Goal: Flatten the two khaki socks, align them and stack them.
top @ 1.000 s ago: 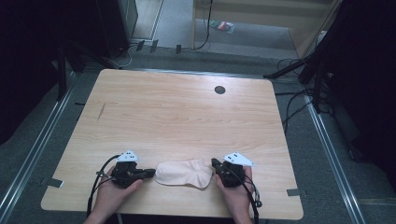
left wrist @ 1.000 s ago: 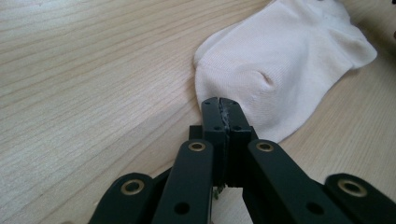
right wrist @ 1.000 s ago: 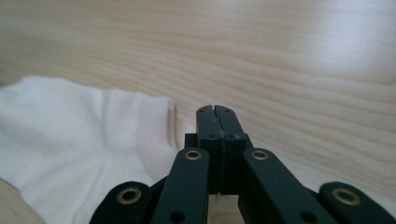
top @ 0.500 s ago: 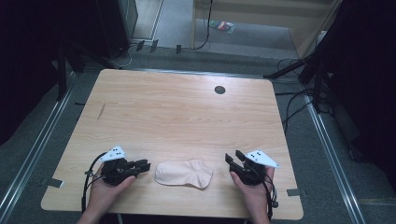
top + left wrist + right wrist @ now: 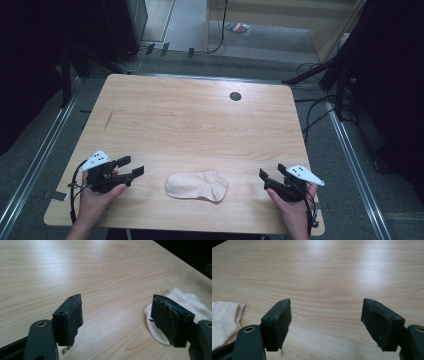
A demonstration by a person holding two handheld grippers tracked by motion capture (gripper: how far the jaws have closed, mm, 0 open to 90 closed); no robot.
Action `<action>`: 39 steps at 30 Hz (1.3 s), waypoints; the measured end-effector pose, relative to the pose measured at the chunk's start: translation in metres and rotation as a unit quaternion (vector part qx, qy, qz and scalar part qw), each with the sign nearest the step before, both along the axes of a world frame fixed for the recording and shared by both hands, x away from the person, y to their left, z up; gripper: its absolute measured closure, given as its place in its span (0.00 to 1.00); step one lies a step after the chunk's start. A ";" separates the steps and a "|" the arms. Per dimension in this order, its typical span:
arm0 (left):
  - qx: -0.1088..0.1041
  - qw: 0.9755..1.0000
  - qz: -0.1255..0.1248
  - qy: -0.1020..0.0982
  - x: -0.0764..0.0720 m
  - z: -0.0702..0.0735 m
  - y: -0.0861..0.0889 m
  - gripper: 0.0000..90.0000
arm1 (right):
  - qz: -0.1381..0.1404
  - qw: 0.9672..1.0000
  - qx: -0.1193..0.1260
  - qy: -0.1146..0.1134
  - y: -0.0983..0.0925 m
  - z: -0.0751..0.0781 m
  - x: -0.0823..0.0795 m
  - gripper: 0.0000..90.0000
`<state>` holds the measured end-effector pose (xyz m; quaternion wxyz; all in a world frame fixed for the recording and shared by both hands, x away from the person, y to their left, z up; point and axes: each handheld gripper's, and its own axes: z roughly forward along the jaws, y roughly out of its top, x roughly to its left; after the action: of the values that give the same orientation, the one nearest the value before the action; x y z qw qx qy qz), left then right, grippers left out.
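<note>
Sock [image 5: 196, 185] lies flat between your grippers, long axis pointing hand to hand. Left gripper [image 5: 131, 167] slightly nearer than right gripper [image 5: 265, 180]. Jaws on both just opened wide, nothing between them.

High camera above the near edge, facing forward and down over the whole table [image 5: 200, 120], two claw-mounted cameras low and close over the wood, both catching the pale sock [image 5: 196, 185] between them.

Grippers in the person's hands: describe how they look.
Left gripper and right gripper are alike: black bodies with two flat black jaws lined with worn dark pads, a pale grey three-cornered plate on top, and a thin black cable trailing back. No sleeves show.
</note>
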<state>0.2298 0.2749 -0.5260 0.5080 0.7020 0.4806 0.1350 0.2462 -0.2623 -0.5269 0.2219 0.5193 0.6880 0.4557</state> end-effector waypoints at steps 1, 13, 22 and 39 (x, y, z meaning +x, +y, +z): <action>0.000 1.000 0.007 0.001 -0.001 -0.001 0.005 0.27 | -0.003 1.000 0.000 0.000 -0.003 0.000 0.000 0.25; 0.017 0.996 0.080 0.017 -0.009 -0.013 0.057 0.13 | -0.033 0.999 -0.007 0.010 -0.037 -0.003 -0.008 0.16; 0.042 0.991 0.125 0.025 -0.015 -0.021 0.087 0.05 | -0.058 0.998 -0.014 0.021 -0.062 -0.010 -0.014 0.13; 0.059 0.988 0.142 0.033 -0.014 -0.026 0.094 0.05 | -0.075 0.997 -0.016 0.025 -0.074 -0.021 -0.020 0.13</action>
<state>0.2160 0.3692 -0.5516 0.4254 0.6593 0.5832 0.2103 0.2257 -0.3362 -0.5480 0.2460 0.5771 0.6596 0.4139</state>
